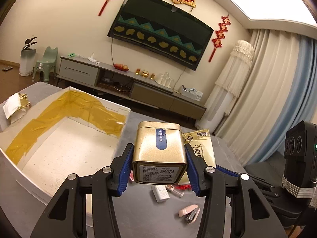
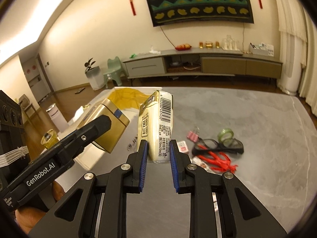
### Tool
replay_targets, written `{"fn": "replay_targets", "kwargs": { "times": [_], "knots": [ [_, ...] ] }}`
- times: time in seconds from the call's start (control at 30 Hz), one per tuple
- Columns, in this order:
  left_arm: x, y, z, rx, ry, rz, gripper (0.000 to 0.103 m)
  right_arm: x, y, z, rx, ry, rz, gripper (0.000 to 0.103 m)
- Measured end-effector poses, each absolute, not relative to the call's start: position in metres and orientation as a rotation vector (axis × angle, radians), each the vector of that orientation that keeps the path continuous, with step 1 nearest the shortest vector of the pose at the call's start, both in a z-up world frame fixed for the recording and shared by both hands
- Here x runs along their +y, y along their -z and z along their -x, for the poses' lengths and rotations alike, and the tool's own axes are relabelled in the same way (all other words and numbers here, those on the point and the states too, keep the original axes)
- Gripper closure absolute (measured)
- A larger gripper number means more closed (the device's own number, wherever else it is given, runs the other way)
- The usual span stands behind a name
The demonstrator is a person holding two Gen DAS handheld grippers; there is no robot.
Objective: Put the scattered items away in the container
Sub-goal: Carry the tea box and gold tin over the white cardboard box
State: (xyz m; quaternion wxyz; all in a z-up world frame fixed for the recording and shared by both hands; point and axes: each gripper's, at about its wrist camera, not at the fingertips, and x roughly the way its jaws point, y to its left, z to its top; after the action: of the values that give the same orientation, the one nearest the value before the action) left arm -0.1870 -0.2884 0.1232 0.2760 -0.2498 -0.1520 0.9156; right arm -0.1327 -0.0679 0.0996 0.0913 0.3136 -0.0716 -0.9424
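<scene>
My left gripper (image 1: 159, 154) is shut on a gold tea tin (image 1: 158, 150), held above the grey table just right of the white box (image 1: 65, 144) lined with yellow tape. The same tin (image 2: 107, 125) shows at the left of the right wrist view, clamped by the left gripper's black finger. My right gripper (image 2: 158, 148) is shut on a cream tissue pack (image 2: 156, 127) with a barcode, held upright over the table. That pack (image 1: 202, 148) sits just behind the tin in the left wrist view.
Scattered on the grey table: a pink stapler (image 1: 189, 212), a small white packet (image 1: 160, 192), black glasses (image 2: 220, 144), red plastic piece (image 2: 218, 159), green tape roll (image 2: 225, 134), pink binder clip (image 2: 192, 135). Gold foil wrapping (image 1: 15, 105) lies beyond the box.
</scene>
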Motion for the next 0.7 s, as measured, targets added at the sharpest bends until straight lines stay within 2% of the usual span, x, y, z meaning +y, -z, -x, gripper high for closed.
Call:
{"fn": "replay_targets", "kwargs": {
  "times": [0.7],
  "knots": [
    [-0.399, -0.113, 0.229, -0.740, -2.550, 0.748, 0.052, -0.175, -0.109, 0.181, 0.073, 2.690, -0.926, 0.080]
  ]
}}
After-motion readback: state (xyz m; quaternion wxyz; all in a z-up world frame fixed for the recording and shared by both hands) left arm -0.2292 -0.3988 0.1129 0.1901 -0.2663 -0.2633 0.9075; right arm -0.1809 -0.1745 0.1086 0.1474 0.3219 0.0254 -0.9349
